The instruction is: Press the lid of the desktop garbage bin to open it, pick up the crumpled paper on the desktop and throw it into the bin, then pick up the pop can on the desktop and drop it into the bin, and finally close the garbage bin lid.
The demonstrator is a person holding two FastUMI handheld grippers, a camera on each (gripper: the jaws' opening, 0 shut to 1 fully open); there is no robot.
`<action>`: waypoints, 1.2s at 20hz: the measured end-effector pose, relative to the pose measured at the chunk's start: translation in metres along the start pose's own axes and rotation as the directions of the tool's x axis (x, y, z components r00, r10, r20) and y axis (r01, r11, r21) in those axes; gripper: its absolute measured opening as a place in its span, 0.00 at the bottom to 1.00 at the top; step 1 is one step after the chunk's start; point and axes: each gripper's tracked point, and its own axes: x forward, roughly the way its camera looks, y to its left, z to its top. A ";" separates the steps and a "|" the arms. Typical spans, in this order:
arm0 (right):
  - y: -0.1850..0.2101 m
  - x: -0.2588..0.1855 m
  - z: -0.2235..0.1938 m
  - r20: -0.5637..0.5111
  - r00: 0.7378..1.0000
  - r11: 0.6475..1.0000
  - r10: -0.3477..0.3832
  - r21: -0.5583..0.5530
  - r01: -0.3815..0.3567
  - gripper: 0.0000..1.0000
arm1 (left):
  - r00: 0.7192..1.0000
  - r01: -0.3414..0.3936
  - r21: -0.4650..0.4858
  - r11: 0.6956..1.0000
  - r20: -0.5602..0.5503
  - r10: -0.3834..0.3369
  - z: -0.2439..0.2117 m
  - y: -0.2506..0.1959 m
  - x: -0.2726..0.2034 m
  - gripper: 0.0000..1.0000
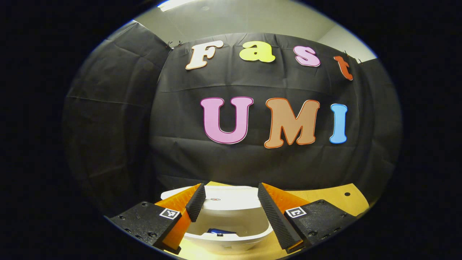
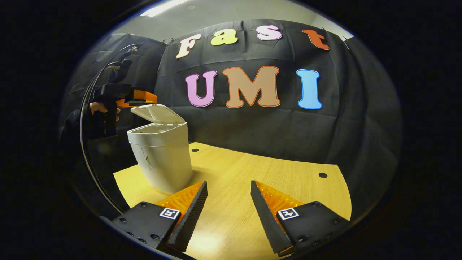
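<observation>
The left gripper view rides on the left gripper [image 1: 228,202] and looks from just above the bin [image 1: 231,231], level toward the black cloth wall [image 1: 180,151]. The bin's open top sits very close, between and just beyond the spread fingers, with a strip of table [image 1: 325,198] past the right finger.

The right gripper view rides on the right gripper [image 2: 228,202] and looks low across the table [image 2: 274,177] toward the same wall [image 2: 343,137]. The bin [image 2: 162,159] stands farther off, beyond and left of its left finger, with the left gripper [image 2: 139,97] and the hand [image 2: 99,107] holding it above the raised lid [image 2: 157,113].

Both views share the bin, the table and the back wall.
</observation>
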 end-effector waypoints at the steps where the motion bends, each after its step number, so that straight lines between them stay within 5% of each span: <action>1: 0.000 0.000 0.000 -0.001 1.000 1.000 0.002 0.002 -0.002 0.83 | 1.000 0.000 0.002 1.000 -0.007 0.000 -0.004 0.000 -0.001 0.90; 13: 0.009 -0.002 -0.005 -0.006 1.000 1.000 0.008 0.004 -0.008 0.83 | 0.980 0.011 -0.006 1.000 -0.201 -0.012 -0.085 0.000 -0.012 0.90; 18: 0.013 0.000 -0.011 -0.017 1.000 1.000 0.009 0.012 -0.009 0.83 | 0.979 0.055 0.038 0.998 -0.199 -0.046 -0.091 -0.004 -0.004 0.91; 20: 0.016 0.000 -0.015 -0.022 1.000 1.000 0.016 0.010 -0.016 0.83 | 0.984 0.073 -0.011 0.997 -0.163 -0.074 -0.090 -0.007 -0.006 0.91; 24: 0.015 0.001 0.000 0.003 1.000 1.000 0.018 0.025 -0.018 0.83 | 0.990 0.122 0.035 0.992 -0.069 -0.120 -0.083 -0.012 -0.009 0.90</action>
